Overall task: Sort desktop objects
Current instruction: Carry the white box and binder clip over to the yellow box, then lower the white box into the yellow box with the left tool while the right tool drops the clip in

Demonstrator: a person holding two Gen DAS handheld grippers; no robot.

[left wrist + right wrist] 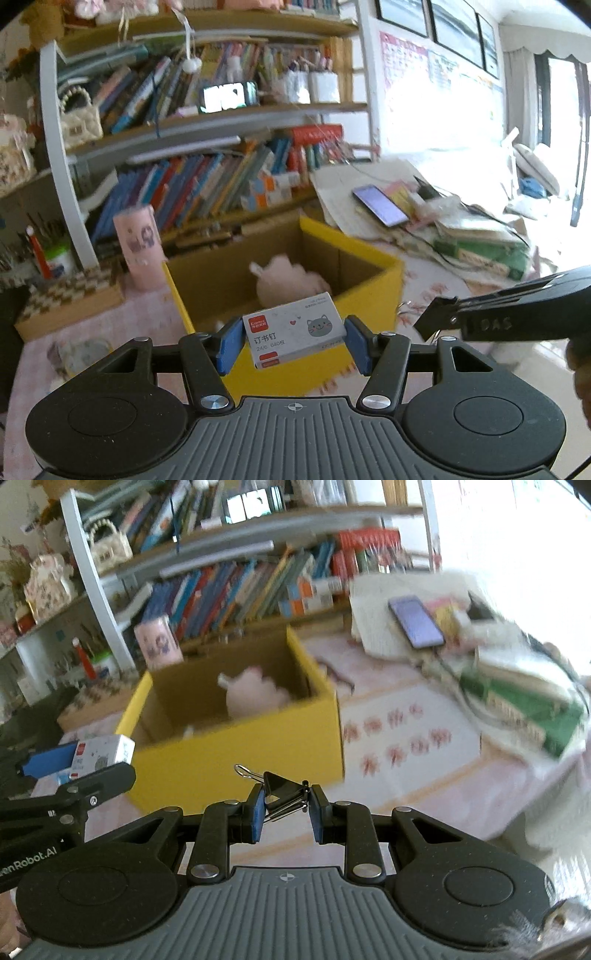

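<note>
Clamped between my left gripper's (294, 341) blue pads, the staple box (293, 328) hangs before the yellow box (373, 291), my right gripper (288, 812) pinches a binder clip (282, 799), and only a pink plush toy (286, 278) sits inside, so I judge both drops remain.

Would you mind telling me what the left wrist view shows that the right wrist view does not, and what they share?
Only the left wrist view shows the printed face of the staple box, with its cat picture, clamped in the left tool. Only the right wrist view shows the black binder clip pinched in the right tool, and the floral tablecloth right of the box. Both show the yellow cardboard box holding a pink plush toy, the bookshelf and the phone.
</note>
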